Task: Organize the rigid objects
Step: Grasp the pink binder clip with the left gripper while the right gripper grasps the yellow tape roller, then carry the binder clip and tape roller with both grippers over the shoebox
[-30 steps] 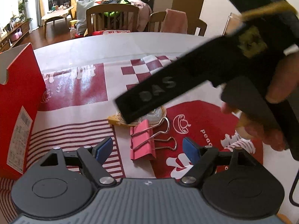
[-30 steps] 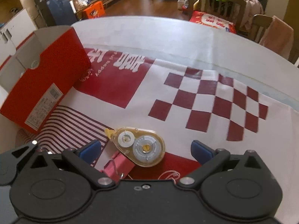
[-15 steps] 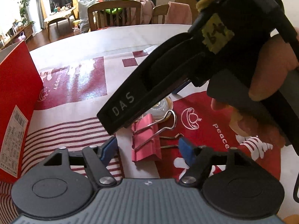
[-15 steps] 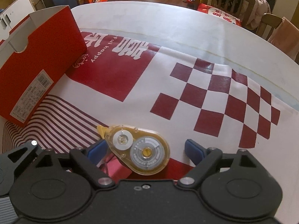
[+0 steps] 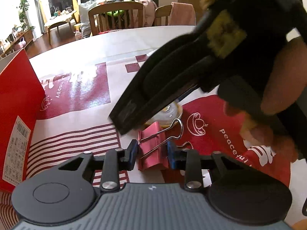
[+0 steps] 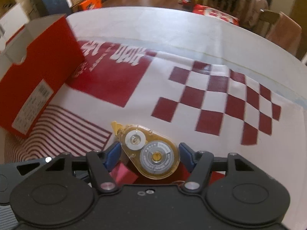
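The red box [image 6: 36,72] stands open to your left, ready for items. Your right gripper [image 6: 149,153] has been closing around the tape dispenser [image 6: 151,151], pads just short; your left gripper [image 5: 152,153] has closed onto the pink clip [image 5: 153,149].

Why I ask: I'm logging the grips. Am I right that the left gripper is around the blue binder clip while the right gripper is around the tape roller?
Not quite: the binder clip is pink, as the left wrist view shows. The left gripper has just been closing on it, and the right gripper around the tape roller.
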Motion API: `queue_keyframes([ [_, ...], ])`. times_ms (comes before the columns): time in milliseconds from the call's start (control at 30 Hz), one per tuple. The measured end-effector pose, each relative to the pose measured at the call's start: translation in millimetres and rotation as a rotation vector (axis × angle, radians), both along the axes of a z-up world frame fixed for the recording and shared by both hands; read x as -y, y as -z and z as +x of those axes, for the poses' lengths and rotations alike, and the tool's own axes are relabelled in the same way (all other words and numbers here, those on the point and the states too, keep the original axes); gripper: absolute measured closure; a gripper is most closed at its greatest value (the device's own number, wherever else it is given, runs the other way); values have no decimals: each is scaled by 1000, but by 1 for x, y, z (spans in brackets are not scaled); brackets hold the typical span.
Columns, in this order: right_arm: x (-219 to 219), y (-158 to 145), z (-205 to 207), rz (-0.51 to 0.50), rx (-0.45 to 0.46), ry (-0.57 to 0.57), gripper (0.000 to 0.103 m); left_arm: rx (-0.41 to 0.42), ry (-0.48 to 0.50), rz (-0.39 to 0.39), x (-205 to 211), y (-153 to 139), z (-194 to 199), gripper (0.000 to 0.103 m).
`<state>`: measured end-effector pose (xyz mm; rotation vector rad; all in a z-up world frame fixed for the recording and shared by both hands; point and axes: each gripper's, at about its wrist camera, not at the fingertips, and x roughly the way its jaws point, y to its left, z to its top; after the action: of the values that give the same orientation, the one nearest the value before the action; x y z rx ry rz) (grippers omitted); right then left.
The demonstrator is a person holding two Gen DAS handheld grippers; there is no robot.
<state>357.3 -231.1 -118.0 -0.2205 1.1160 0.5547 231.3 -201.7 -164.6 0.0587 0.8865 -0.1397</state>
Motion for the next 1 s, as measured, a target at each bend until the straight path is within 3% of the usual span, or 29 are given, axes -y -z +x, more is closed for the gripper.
queue_keyframes([
  [567,54,-52,-40,73,39,109,38,15,-42,-68,-37,-23,-21,71],
  [800,52,-80,-64,92,68,112,38,11,-51,-116,-53,-52,-33,71],
  [1000,38,-105,-81,107,99,106,38,54,-41,-120,-75,-85,-44,71],
])
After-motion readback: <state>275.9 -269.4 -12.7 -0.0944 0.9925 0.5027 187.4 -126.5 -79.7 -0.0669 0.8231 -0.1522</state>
